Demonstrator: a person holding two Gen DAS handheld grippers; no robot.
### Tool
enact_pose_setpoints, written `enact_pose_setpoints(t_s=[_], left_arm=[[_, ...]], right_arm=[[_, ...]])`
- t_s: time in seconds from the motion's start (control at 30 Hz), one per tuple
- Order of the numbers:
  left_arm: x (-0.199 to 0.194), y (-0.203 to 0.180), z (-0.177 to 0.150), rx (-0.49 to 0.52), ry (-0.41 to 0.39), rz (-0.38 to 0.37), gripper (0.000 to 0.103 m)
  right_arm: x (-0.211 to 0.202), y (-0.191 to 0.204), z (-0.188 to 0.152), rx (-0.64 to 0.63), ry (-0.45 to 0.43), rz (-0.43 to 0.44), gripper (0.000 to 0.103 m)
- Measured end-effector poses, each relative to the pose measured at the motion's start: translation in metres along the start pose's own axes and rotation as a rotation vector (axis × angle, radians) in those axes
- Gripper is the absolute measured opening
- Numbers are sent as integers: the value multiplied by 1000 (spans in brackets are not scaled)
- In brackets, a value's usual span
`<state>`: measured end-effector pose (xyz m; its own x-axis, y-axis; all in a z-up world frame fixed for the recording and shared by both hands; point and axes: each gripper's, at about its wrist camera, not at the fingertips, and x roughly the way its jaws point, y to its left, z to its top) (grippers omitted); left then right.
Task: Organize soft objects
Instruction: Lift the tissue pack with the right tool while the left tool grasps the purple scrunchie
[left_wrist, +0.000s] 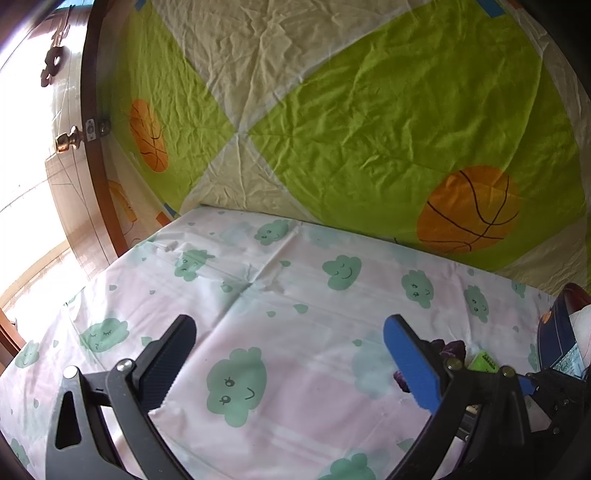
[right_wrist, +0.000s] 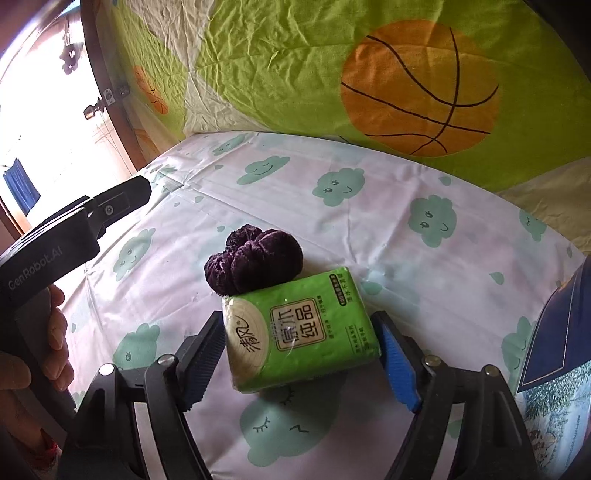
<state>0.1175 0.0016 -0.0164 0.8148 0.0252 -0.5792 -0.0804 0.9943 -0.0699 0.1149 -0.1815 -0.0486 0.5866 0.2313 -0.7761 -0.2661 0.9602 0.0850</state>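
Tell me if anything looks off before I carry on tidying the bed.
Nothing is spilled or damaged. The green tissue pack sits askew between the right gripper fingers, its far edge against the purple plush ball. The left gripper is open over bare sheet.
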Motion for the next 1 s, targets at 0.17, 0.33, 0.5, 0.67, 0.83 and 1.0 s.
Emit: enact_pose_setpoints(t_s=[0.17, 0.33, 0.5, 0.67, 0.83, 1.0], left_arm=[[-3, -7, 0, 18, -8, -61, 103], [-9, -26, -4, 81, -18, -201, 103], [-11, -70, -14, 255, -34, -255, 102], [12, -107, -20, 411, 92, -223, 89], [47, -96, -17, 328, 269, -265, 48], [52, -74, -13, 198, 295, -349, 37]], right_arm=[[-26, -4, -11, 45, -89, -31, 74], [-83, -10, -28, 100, -285, -175, 74], [-128, -14, -50, 115, -414, -278, 74], [-150, -16, -61, 137, -480, -316, 74], [-152, -15, -65, 143, -489, -322, 74], [-148, -15, -68, 147, -476, -330, 74]])
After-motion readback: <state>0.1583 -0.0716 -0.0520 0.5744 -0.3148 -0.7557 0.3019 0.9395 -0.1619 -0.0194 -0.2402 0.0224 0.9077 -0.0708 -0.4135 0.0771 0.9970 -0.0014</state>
